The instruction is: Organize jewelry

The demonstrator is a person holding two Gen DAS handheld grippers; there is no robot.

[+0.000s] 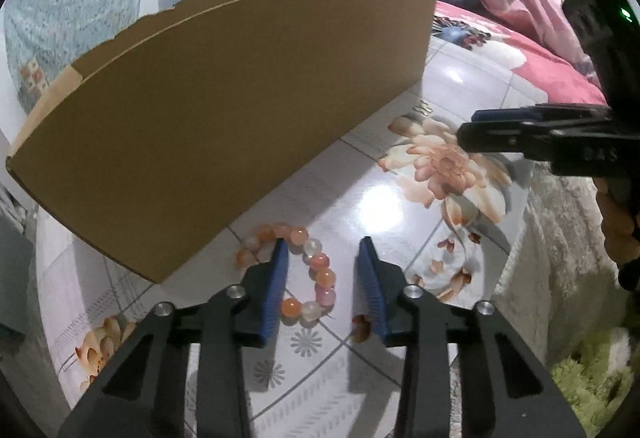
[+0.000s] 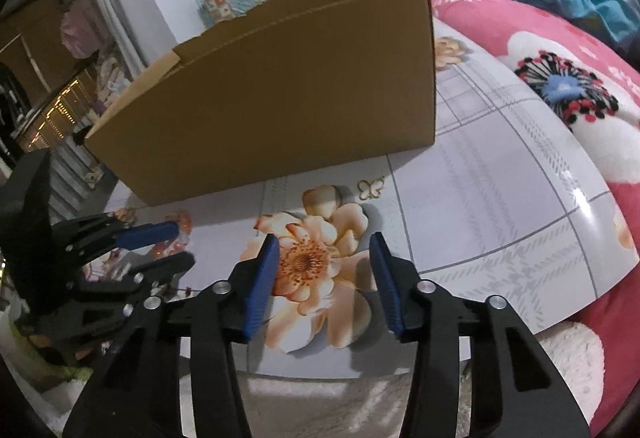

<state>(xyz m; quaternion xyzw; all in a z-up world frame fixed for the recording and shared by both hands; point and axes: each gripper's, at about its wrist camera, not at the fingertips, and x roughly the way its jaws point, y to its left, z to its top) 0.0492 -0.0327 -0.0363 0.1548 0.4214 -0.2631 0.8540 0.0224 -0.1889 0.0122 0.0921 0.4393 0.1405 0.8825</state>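
My left gripper (image 1: 323,244) stands part open, gripping nothing; the bead bracelet (image 1: 296,270) lies on the table (image 1: 384,205) under its left finger. My right gripper (image 2: 324,240) is part open and empty, the cardboard box (image 2: 280,89) ahead of both.

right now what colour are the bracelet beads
Orange, pink and milky white beads on the bracelet, clearest in the left wrist view.

Bracelet (image 1: 298,270) lies on the table (image 1: 400,205), before the box (image 1: 224,109).
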